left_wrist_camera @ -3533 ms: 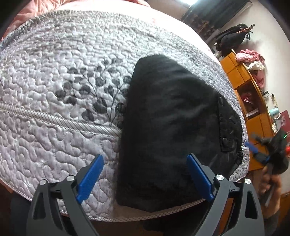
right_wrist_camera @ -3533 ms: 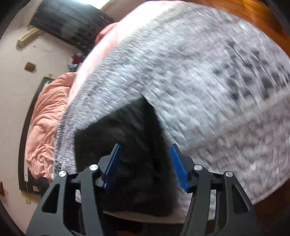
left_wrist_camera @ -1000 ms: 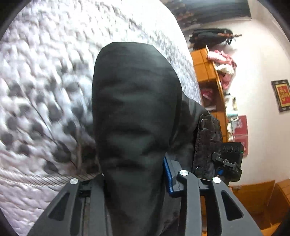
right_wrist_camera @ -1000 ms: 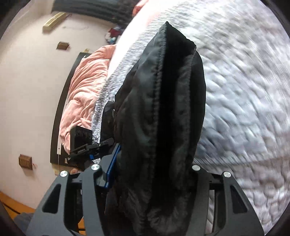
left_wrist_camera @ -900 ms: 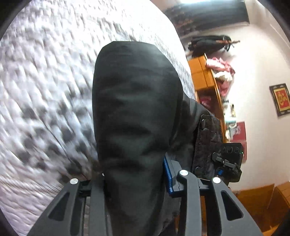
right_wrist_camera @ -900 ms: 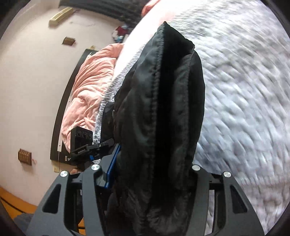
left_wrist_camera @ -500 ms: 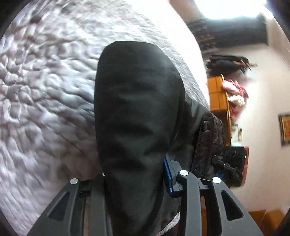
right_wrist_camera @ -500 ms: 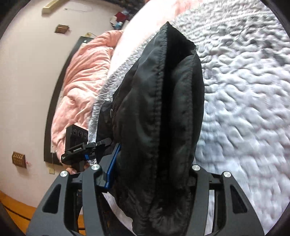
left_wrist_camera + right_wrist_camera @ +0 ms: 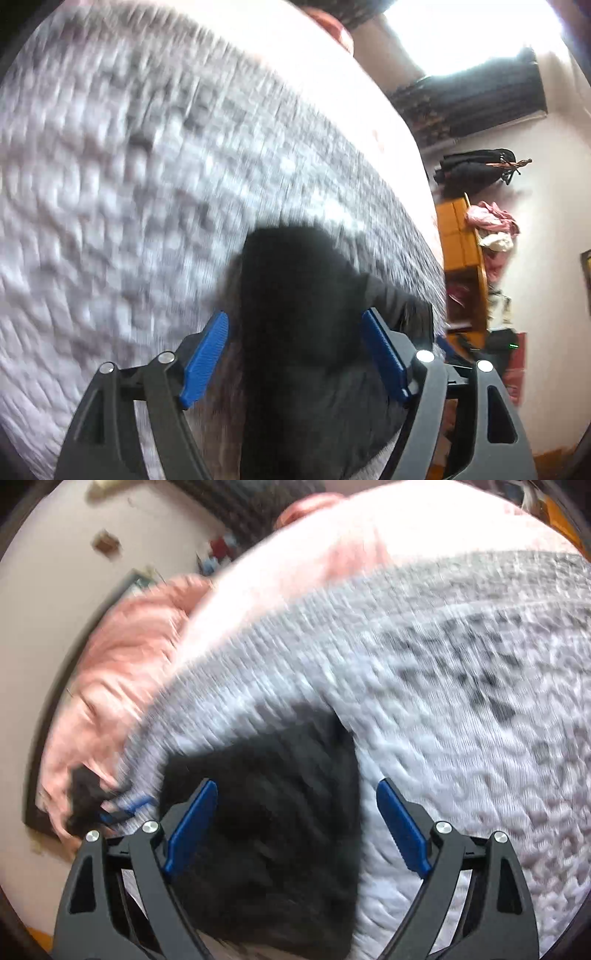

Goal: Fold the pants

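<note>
Both hand-held grippers are opening: the left hand-held gripper (image 9: pixel 295 354) and the right hand-held gripper (image 9: pixel 297 825) have pads spread clear of the black pants (image 9: pixel 306 325), which lie between and just ahead of each pair of fingers on the quilt (image 9: pixel 129 166). The release likely lets the folded bundle settle flat on the bed. Its long axis seems to run away from the grippers, though blur hides its edges.

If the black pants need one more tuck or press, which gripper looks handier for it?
Probably the left gripper: the pants fill the gap between its opening jaws. The right gripper is also opening, but the pants sit toward its left finger, with bare quilt beyond the right one. It's close; both views are blurred.
</note>
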